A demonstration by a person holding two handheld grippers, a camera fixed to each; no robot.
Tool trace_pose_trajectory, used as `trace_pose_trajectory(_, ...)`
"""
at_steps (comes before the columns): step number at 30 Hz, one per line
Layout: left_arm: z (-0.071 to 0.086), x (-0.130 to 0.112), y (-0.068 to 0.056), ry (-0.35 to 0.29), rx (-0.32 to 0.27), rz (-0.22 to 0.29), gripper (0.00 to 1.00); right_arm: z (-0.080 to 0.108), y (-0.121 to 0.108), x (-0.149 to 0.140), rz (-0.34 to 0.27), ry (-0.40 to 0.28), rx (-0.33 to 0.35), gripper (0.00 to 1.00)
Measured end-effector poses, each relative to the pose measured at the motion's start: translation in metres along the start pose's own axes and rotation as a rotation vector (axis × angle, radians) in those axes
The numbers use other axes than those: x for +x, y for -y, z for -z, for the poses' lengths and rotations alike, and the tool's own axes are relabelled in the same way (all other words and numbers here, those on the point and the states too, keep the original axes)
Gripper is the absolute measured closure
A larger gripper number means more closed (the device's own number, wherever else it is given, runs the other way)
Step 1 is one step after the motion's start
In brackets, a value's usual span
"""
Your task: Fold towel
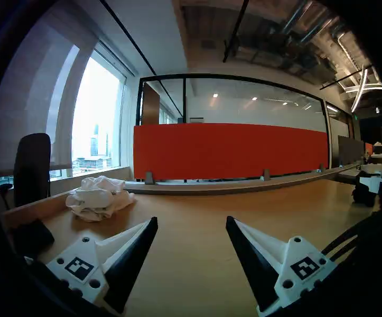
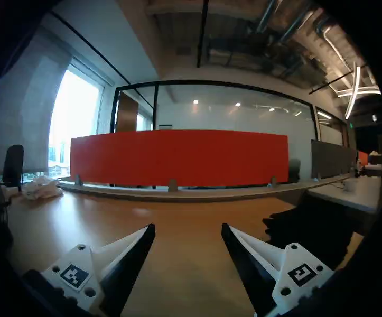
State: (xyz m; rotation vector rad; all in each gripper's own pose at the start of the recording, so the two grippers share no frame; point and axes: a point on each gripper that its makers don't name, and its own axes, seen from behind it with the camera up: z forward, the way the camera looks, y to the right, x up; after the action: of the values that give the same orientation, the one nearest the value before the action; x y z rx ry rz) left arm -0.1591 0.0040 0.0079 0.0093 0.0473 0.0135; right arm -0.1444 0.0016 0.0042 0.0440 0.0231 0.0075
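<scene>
On the wide wooden tabletop we see the white towel crumpled in a heap toward its far left edge, soft, light and limp by our judgement and best pinched at a loose corner, while our left gripper and right gripper hover low and level, fingers apart and empty.

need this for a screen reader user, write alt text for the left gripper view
A crumpled white towel lies heaped on a wooden desk, ahead and left of the open left gripper, whose two fingers hold nothing. Behind the desk stands a red divider panel, with a bright window and a dark office chair at the left.
</scene>
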Motion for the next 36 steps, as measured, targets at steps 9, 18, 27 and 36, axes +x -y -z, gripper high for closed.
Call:
trace_pose_trajectory(9, 0.0002, 0.0, 0.0003, 0.0, 0.0, 0.0, 0.04, -0.0004, 0.0005, -0.0001, 0.0, 0.0, 0.005, 0.03)
trace_pose_trajectory(18, 0.0002, 0.0003, 0.0003, 0.0, 0.0, 0.0, 0.04, -0.0009, 0.0007, -0.0008, 0.0, 0.0, 0.005, 0.01)
trace_pose_trajectory(27, 0.0005, 0.0002, 0.0011, 0.0, 0.0, 0.0, 0.04, -0.0008, 0.001, -0.0009, 0.0, 0.0, 0.005, 0.01)
trace_pose_trajectory(36, 0.0003, 0.0019, 0.0014, 0.001, 0.0, 0.0, 0.04, -0.0002, 0.0008, -0.0005, 0.0, 0.0, 0.005, 0.01)
